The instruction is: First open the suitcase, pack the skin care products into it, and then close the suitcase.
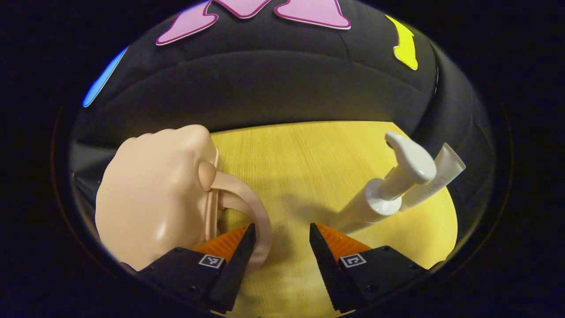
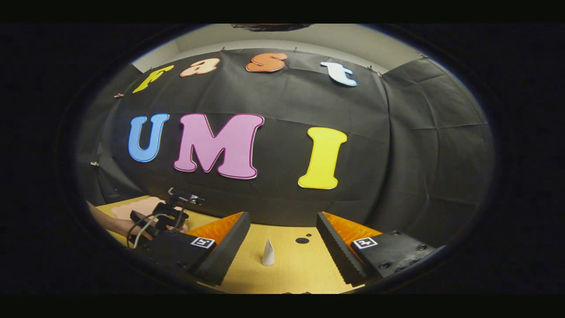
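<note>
In the left gripper view, the left gripper [image 1: 282, 247] holds its two wedge-shaped fingers wide apart with nothing between them, their inner faces ribbed and each block carrying a small square printed marker. Its left finger [image 1: 229, 260] sits right at the curved handle [image 1: 251, 207] of a small suitcase [image 1: 154, 198], and overlaps it, though whether they touch cannot be told. The suitcase is a smooth, glossy, peach-toned hard shell with rounded corners, lying closed at the left on a pale wood-grain table [image 1: 291, 172]; its handle is a matte arched strap springing from the seam. To the right of the other finger, near but clear of it, lies a white pump bottle [image 1: 388, 190] with a smooth plastic body, a collar and a curved dispenser head, pointing away up and to the right. Just beside it, along its far side, lies a white squeeze tube [image 1: 437, 176] with a flat crimped end. In the right gripper view, the right gripper [image 2: 282, 243] also has its fingers spread, holding nothing, above the same table [image 2: 295, 269]. Ahead, between the fingers, stands a small white cone-shaped cap or tip [image 2: 268, 254], with two dark round spots [image 2: 302, 240] on the wood beyond it. At far left, a person's hand [image 2: 128, 227] holds the other gripper's handle with a cable, by the peach suitcase [image 2: 137, 207].
</note>
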Motion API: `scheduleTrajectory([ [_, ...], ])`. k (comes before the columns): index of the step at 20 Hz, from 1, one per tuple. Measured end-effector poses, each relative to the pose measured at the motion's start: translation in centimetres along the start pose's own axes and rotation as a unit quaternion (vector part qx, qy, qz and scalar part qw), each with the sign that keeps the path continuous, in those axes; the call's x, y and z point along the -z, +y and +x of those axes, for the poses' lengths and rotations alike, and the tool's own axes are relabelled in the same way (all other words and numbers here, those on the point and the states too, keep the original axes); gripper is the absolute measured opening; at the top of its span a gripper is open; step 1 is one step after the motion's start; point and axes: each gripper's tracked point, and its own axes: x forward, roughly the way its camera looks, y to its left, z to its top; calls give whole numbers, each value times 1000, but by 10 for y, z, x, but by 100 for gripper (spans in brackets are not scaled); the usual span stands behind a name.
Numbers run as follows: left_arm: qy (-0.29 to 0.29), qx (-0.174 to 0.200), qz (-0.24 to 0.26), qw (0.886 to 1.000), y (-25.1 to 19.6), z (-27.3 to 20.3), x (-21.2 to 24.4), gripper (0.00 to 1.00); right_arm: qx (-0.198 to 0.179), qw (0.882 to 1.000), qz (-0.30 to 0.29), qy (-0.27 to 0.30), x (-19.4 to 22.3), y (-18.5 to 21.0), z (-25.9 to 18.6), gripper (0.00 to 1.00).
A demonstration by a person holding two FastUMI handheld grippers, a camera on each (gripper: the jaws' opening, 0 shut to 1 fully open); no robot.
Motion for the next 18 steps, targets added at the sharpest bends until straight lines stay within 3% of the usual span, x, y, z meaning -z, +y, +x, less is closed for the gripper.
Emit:
scheduleTrajectory([
  [2, 19, -19, 3, 1000, 7, 10, 5, 71, -2, 1000, 1, 3, 3, 2, -2, 97],
  [4, 44, -35, 18, 998, 15, 19, 12, 55, -3, 1000, 4, 7, 7, 2, -4, 96],
  [5, 54, -53, 29, 997, 26, 25, 15, 46, -3, 1000, 7, 10, 12, 1, -5, 96],
  [6, 58, -45, 34, 997, 23, 26, 15, 27, -3, 1000, 9, 15, 14, 0, -5, 97],
  [11, 47, -30, 36, 998, 20, 11, 3, 16, -1, 1000, -1, 12, 12, 1, -7, 97],
  [15, 22, 45, -14, 999, 9, -42, -35, 13, -8, 1000, -9, 6, 1, 23, -18, 97],
  [18, -7, 54, -13, 998, 19, -79, -59, 13, -15, 1000, -16, 8, -5, 43, -23, 96],
])
